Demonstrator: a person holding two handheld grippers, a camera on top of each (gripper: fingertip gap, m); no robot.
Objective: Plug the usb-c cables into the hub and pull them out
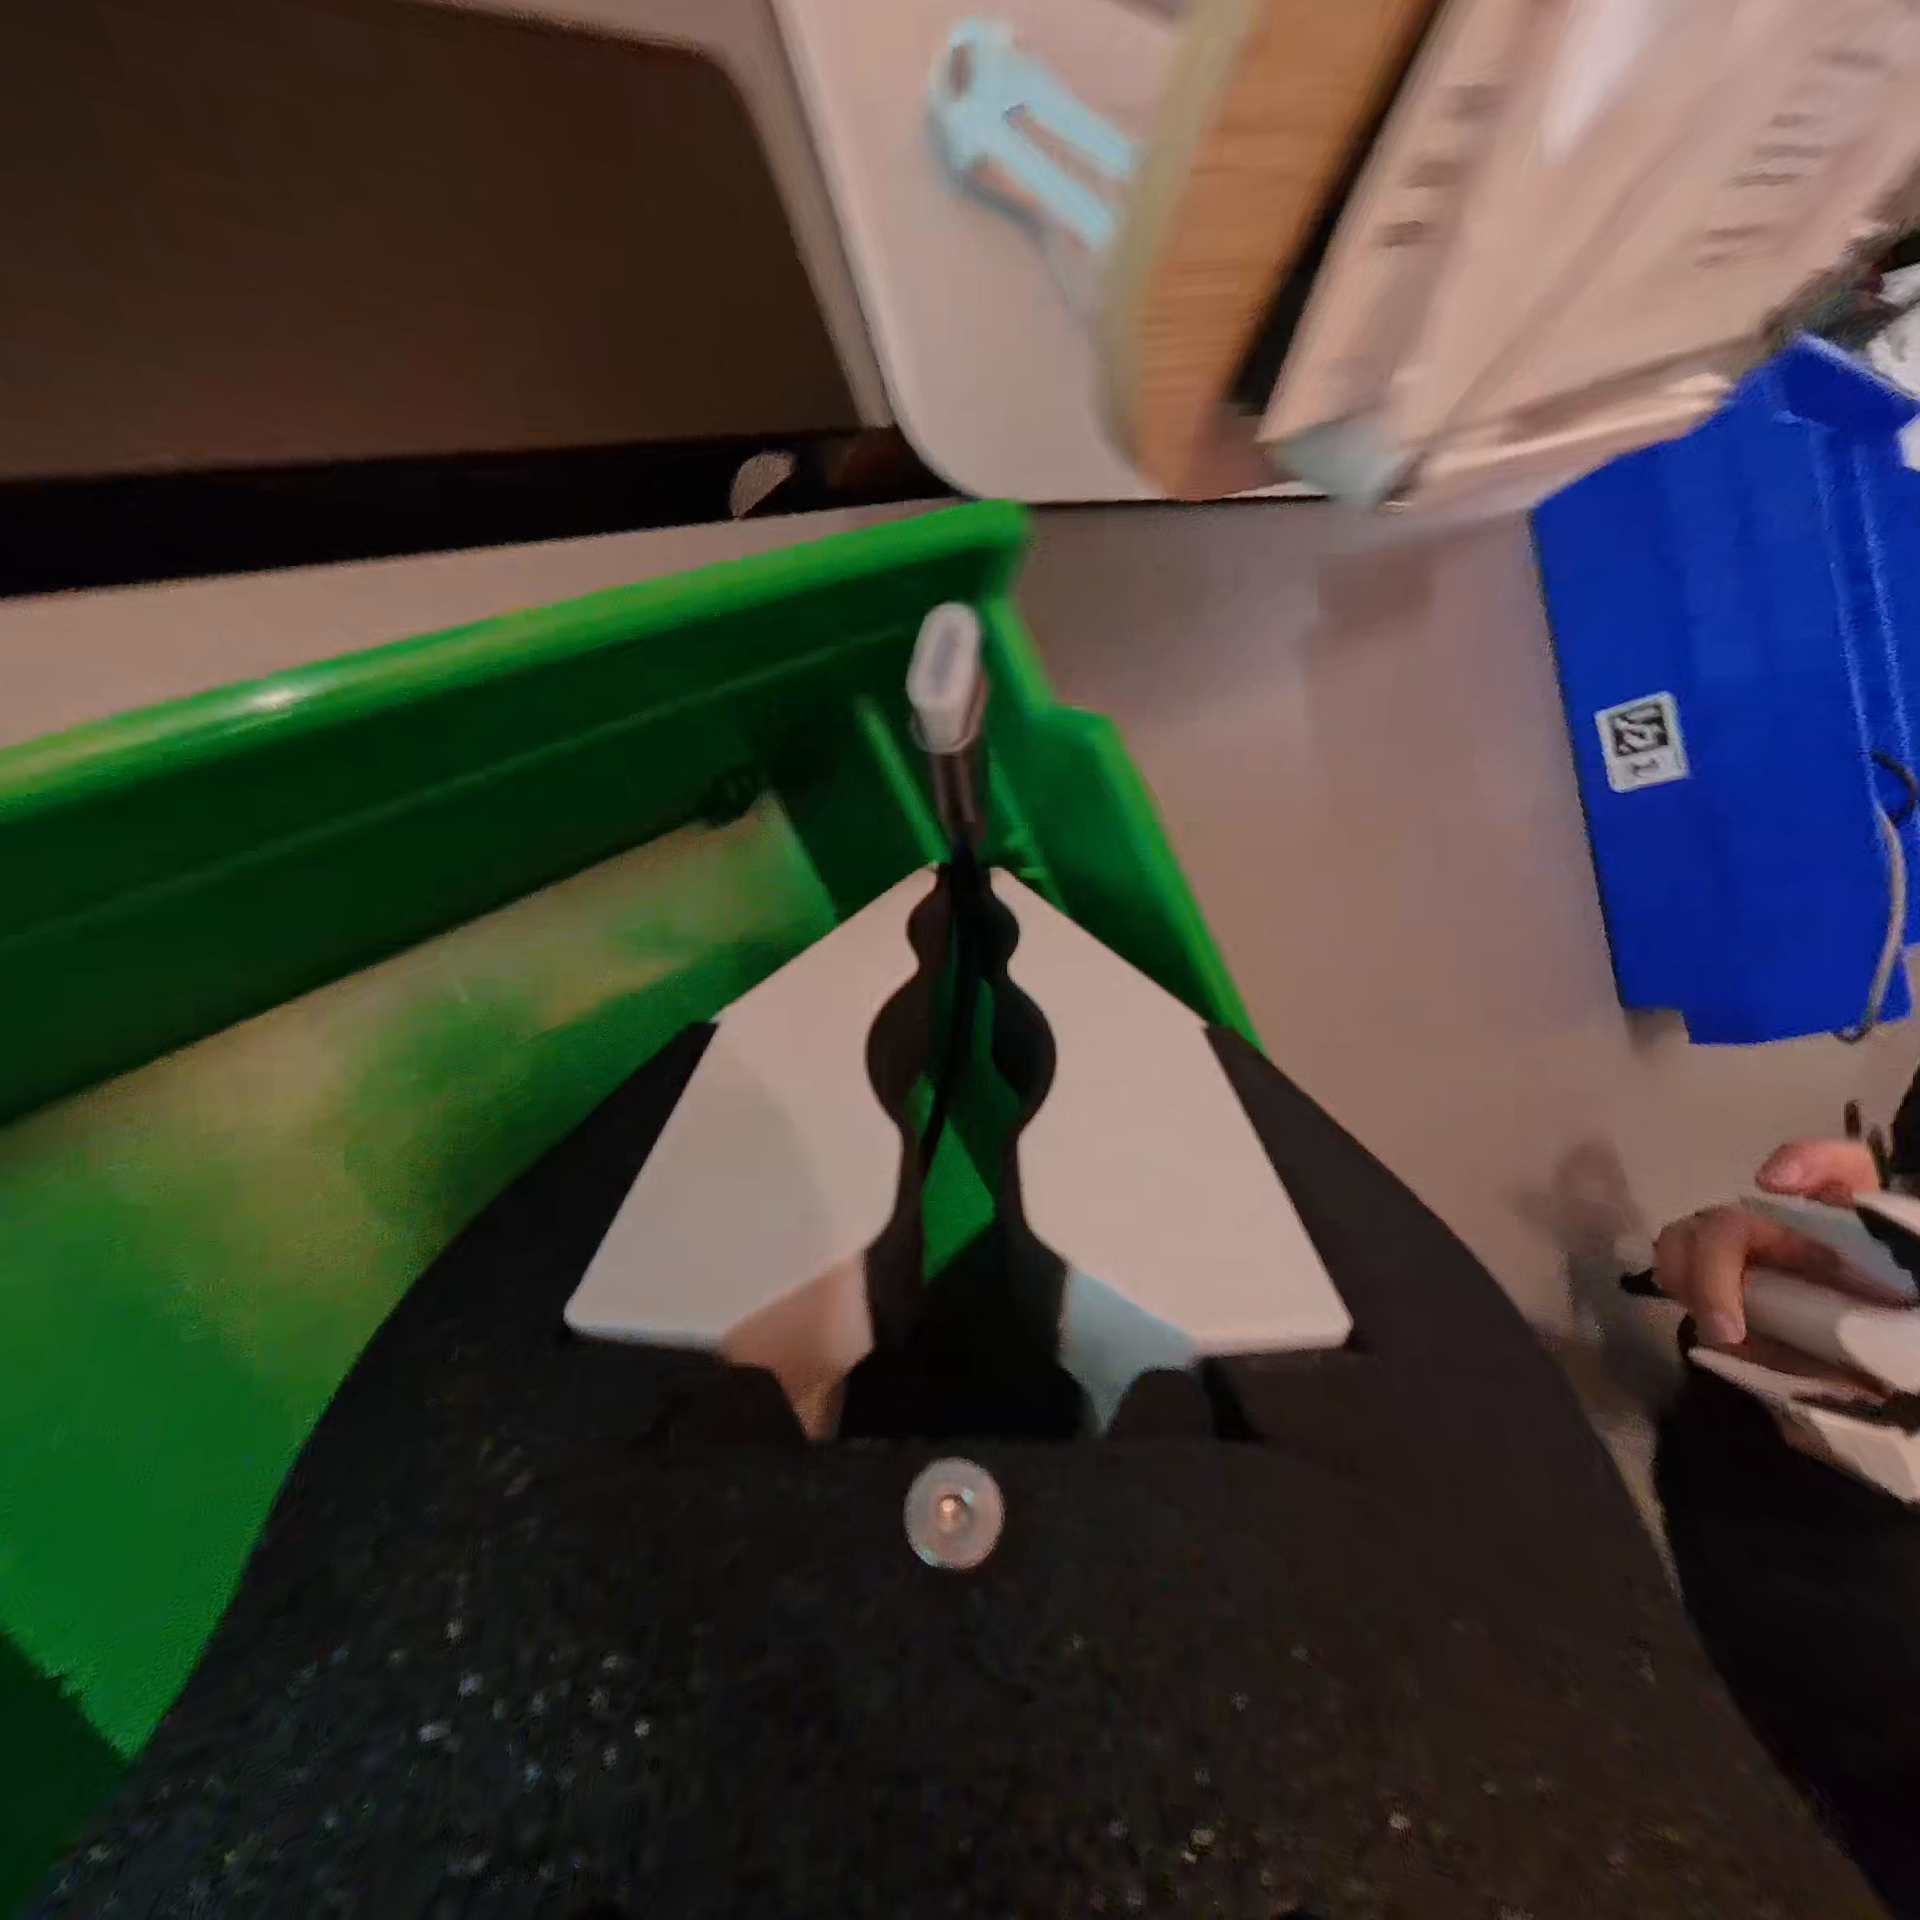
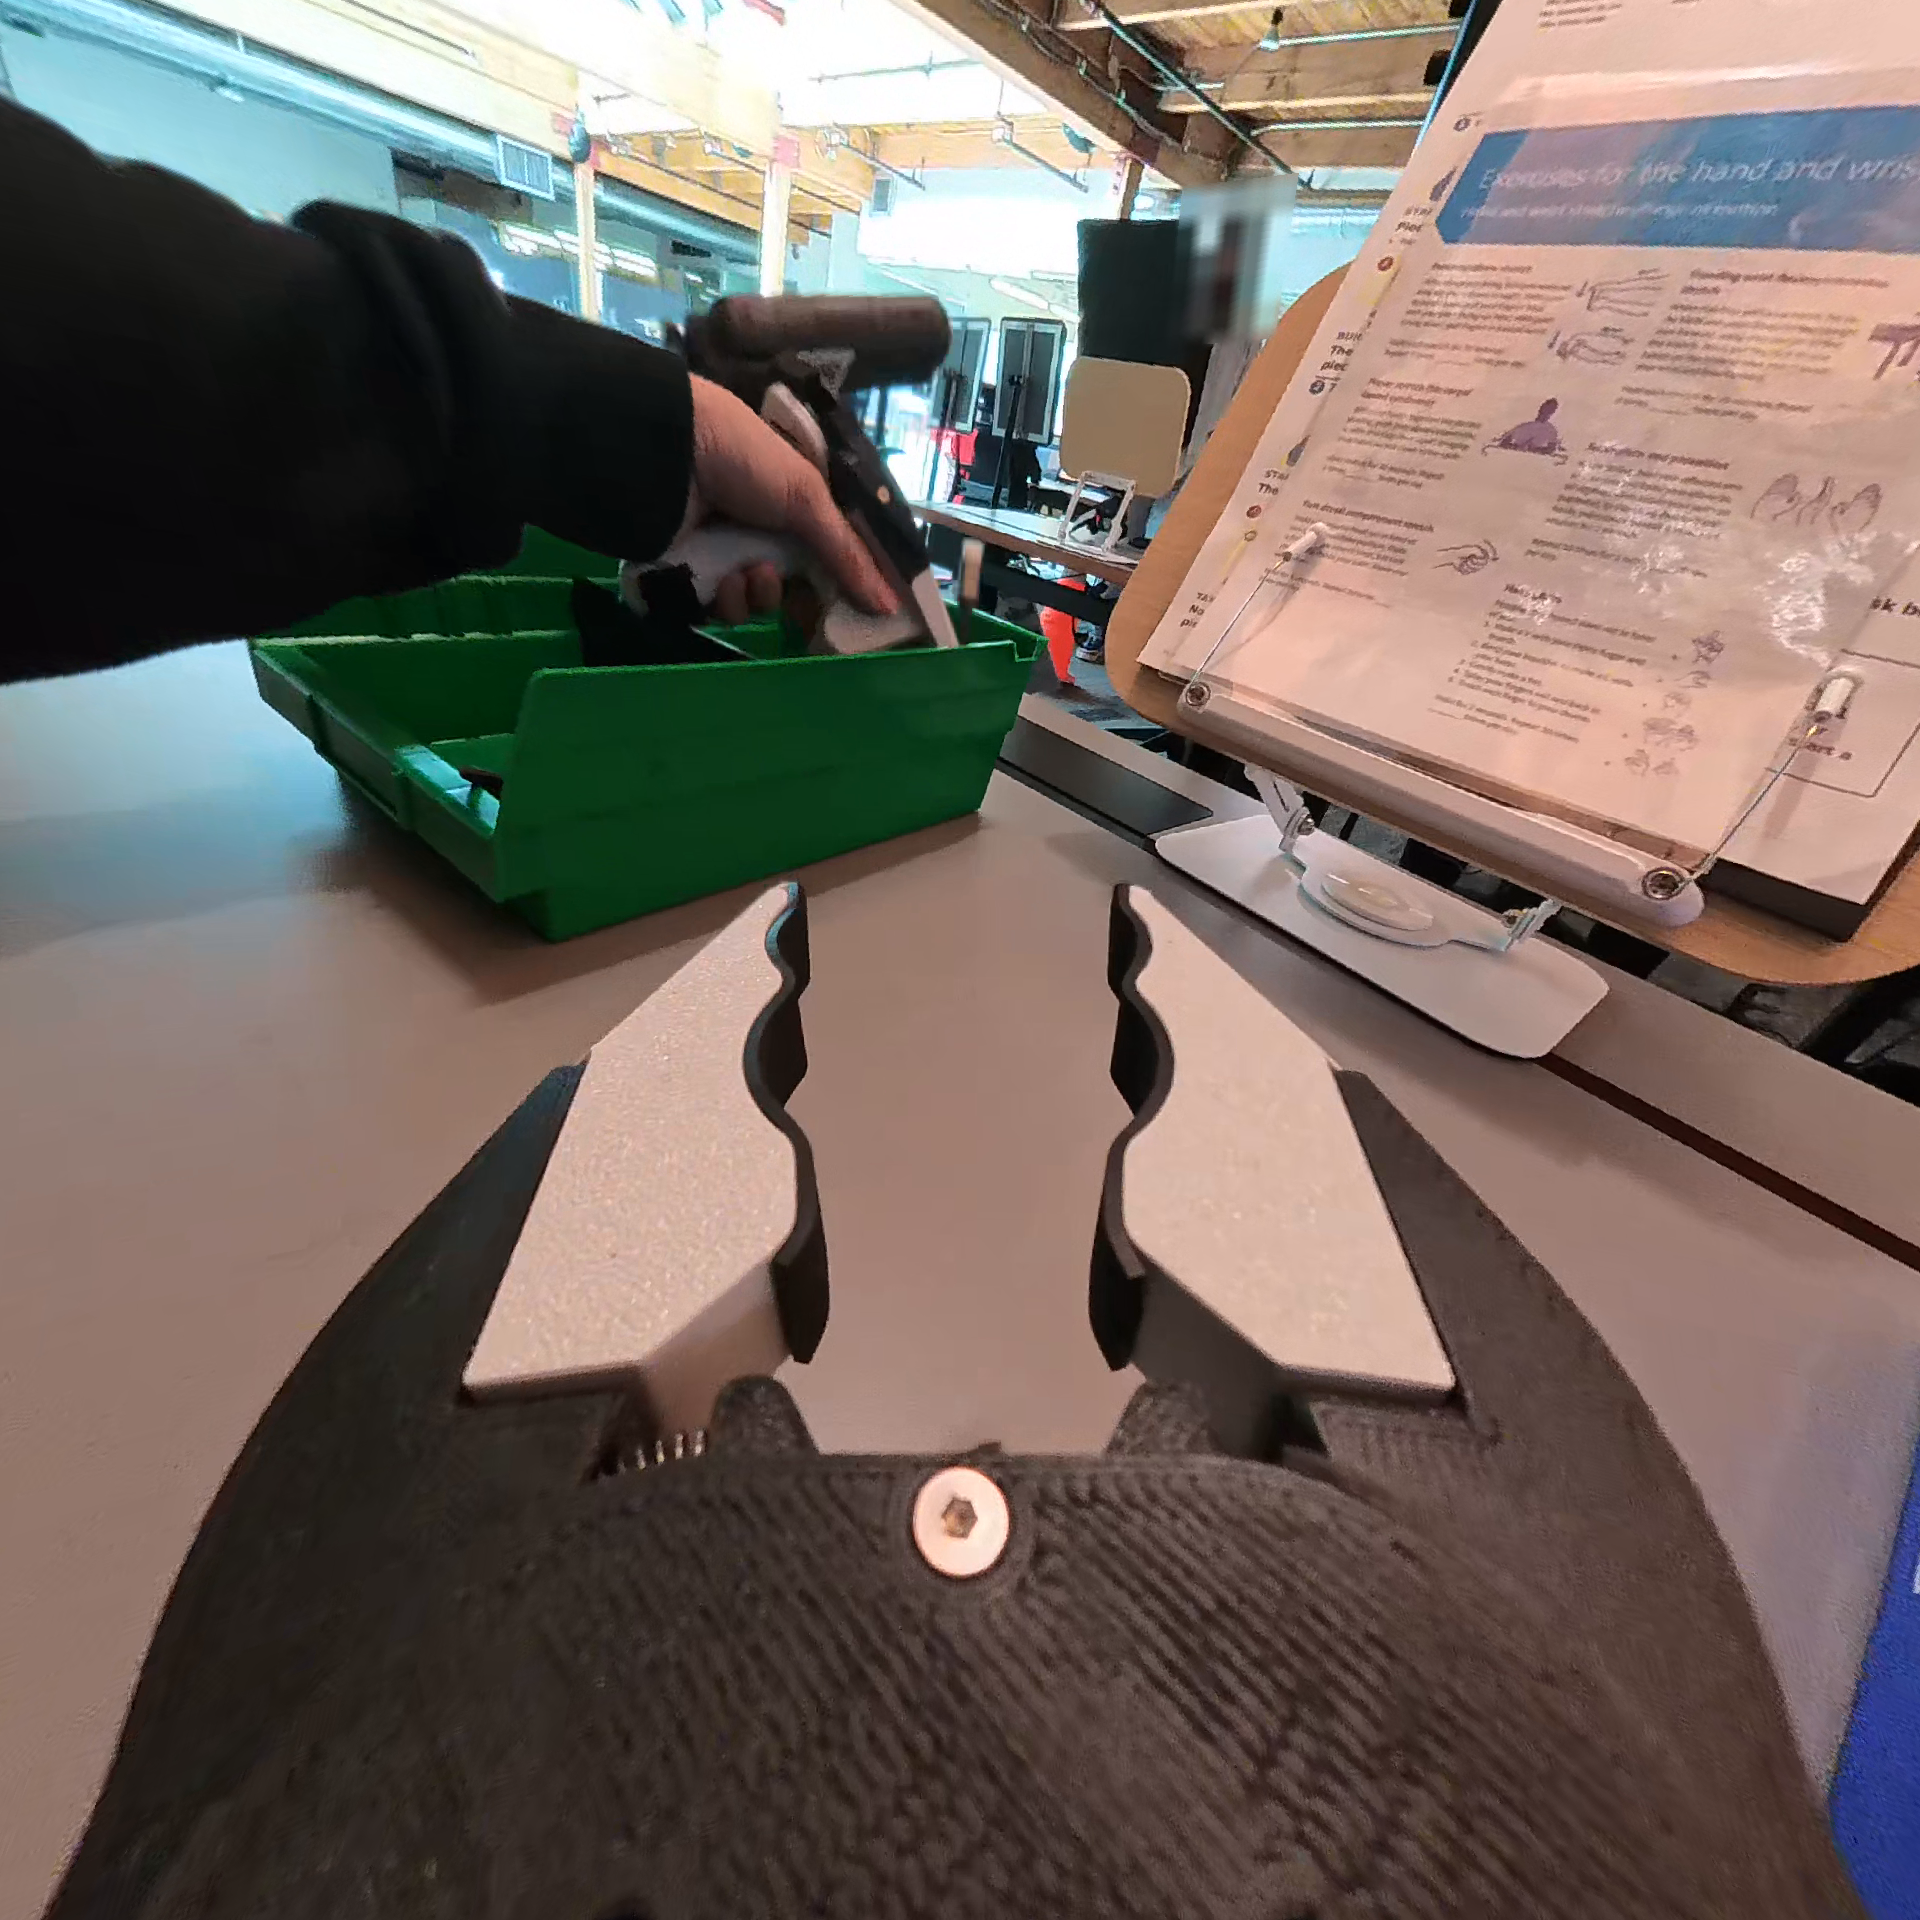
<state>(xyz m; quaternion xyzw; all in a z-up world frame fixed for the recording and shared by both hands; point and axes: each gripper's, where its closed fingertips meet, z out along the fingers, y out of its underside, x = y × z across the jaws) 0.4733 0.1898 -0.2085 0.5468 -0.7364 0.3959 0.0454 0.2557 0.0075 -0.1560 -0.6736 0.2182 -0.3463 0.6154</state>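
Observation:
My left gripper (image 1: 964,871) is shut on a thin black usb-c cable. The cable's silver plug (image 1: 943,681) sticks out past the fingertips, over the corner of the green bin (image 1: 416,748). In the right wrist view the left gripper (image 2: 894,592) reaches into the same green bin (image 2: 748,769), held by a hand in a black sleeve. My right gripper (image 2: 956,914) is open and empty above the grey table (image 2: 956,1039). No hub shows in either view.
A wooden document stand (image 2: 1538,582) with printed pages stands on a white base plate at the right. A blue bin (image 1: 1725,727) sits on the table to the right in the left wrist view. A hand holding the other gripper (image 1: 1766,1268) shows at the right edge. The gap from one gripper's tips to the other's is roughly 30 cm.

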